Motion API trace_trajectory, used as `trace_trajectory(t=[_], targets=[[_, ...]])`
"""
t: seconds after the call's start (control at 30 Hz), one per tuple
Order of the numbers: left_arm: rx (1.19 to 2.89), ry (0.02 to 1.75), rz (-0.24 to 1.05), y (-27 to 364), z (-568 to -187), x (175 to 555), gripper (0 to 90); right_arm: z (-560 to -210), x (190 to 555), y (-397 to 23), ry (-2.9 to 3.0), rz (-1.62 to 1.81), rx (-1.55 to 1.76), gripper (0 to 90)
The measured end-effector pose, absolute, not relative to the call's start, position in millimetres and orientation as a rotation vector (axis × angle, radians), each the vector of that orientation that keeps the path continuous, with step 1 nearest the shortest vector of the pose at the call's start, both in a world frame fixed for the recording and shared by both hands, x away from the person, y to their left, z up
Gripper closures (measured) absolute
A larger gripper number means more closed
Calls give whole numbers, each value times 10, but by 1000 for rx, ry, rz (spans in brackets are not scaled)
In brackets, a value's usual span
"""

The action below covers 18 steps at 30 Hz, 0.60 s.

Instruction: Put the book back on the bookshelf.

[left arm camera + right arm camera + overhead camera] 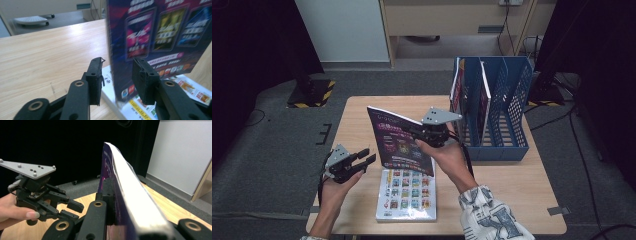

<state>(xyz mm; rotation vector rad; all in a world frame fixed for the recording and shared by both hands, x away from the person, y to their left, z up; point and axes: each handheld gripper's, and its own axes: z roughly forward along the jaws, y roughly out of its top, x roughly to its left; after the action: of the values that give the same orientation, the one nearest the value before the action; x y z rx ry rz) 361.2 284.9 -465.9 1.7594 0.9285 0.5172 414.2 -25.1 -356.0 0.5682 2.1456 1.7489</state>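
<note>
Your right gripper (419, 134) is clamped on the edge of the purple magazine (398, 141), holding it up on edge above the table (362, 120), tilted, just over the white book (408, 196) lying flat below. Your left gripper (368, 157) sits just left of the magazine's lower edge with its jaws spread and nothing pinched; in the left gripper view the magazine's edge stands just beyond the gap between its pads (96, 80).
</note>
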Motion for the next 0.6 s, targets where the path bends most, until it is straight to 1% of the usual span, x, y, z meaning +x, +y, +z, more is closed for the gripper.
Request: trace_trajectory(t=[0.2,0.33,0.6], targets=[[1745,958,518,2936,-4712,3644,570,-3525,4134,-294,2126,1759,574,842],[1762,1018,517,2978,-4769,3646,547,-3510,4127,-309,2117,1765,574,842],[1788,1060,513,3031,-4853,3668,545,-3497,4117,-329,2109,1770,577,842]])
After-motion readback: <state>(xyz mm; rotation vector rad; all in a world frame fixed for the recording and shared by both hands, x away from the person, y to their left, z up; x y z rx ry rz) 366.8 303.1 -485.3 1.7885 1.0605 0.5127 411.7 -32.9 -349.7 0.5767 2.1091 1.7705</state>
